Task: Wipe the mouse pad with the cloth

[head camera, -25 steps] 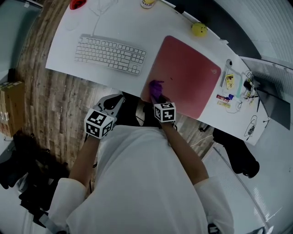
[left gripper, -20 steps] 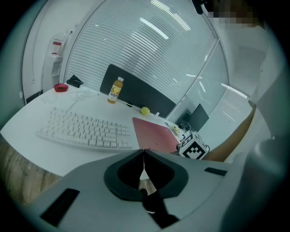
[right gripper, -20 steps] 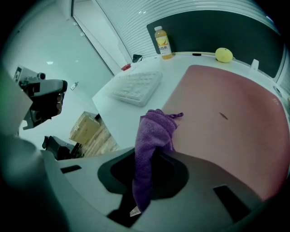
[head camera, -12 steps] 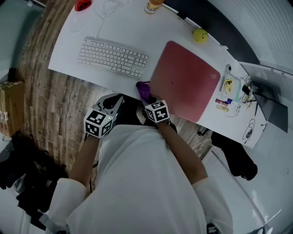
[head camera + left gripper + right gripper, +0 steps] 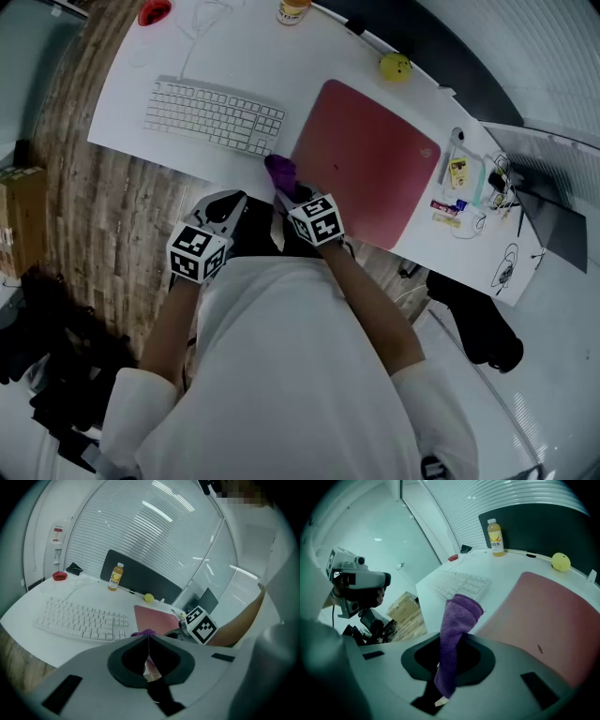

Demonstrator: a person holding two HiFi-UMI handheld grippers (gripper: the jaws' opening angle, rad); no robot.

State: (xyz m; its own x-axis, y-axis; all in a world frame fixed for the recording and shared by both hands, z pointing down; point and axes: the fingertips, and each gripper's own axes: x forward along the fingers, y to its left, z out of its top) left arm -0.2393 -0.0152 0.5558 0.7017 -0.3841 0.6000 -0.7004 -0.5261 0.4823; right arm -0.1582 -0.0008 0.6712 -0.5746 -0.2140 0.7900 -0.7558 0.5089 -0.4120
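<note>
The red mouse pad lies on the white desk, right of the keyboard. My right gripper is shut on a purple cloth, which hangs over the desk's near edge just left of the pad's near-left corner. In the right gripper view the cloth stands up between the jaws, with the pad to its right carrying a small dark speck. My left gripper is held below the desk's edge, shut with nothing in it.
A drink bottle, a yellow ball and a red object sit along the desk's far side. Small items and cables lie right of the pad. A laptop is at far right. Cardboard boxes stand on the wood floor at left.
My right gripper carried the cloth leftward, off the pad's near-left corner to the desk edge between pad and keyboard. The left gripper stayed where it was.
</note>
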